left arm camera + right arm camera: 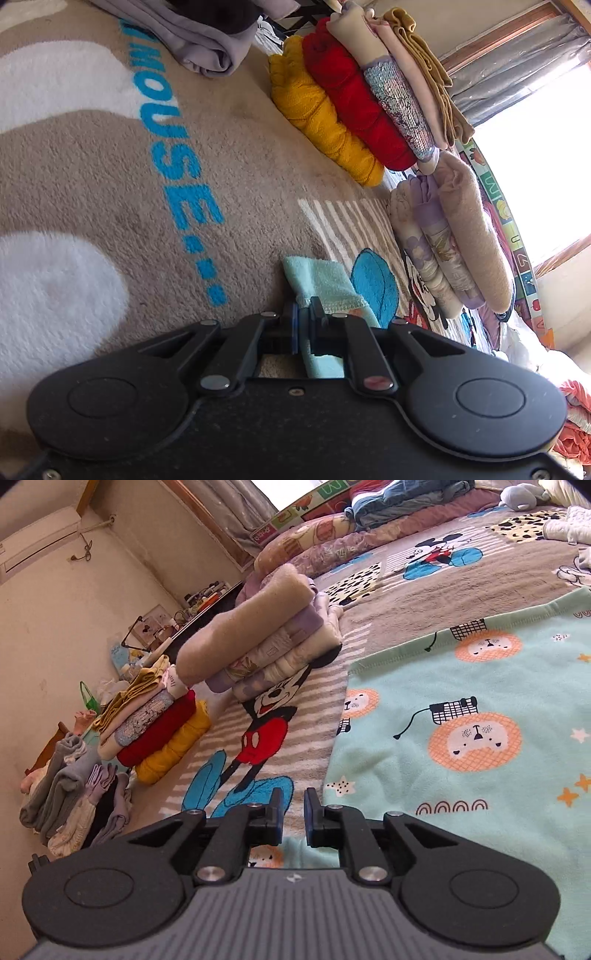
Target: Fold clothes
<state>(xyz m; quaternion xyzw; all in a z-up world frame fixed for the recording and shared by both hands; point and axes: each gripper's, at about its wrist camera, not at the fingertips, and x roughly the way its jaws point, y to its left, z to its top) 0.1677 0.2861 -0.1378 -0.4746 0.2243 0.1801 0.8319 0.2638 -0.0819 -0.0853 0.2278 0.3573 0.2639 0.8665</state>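
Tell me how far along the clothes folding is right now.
Done: three folded stacks, one with a red sweater, a beige-topped one, a grey pile. In hand: the left gripper pinches the mint printed garment, which lies spread flat; the right gripper is open. Left: folding that garment.

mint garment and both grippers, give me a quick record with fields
surface: cartoon mouse blanket
garment: mint garment, printed with lion faces, spread flat on the blanket
left gripper: fingers shut on an edge of the mint garment
right gripper: fingers parted, nothing between them, at the garment's near left corner
folded stacks: yellow and red stack; beige and purple stack; grey pile
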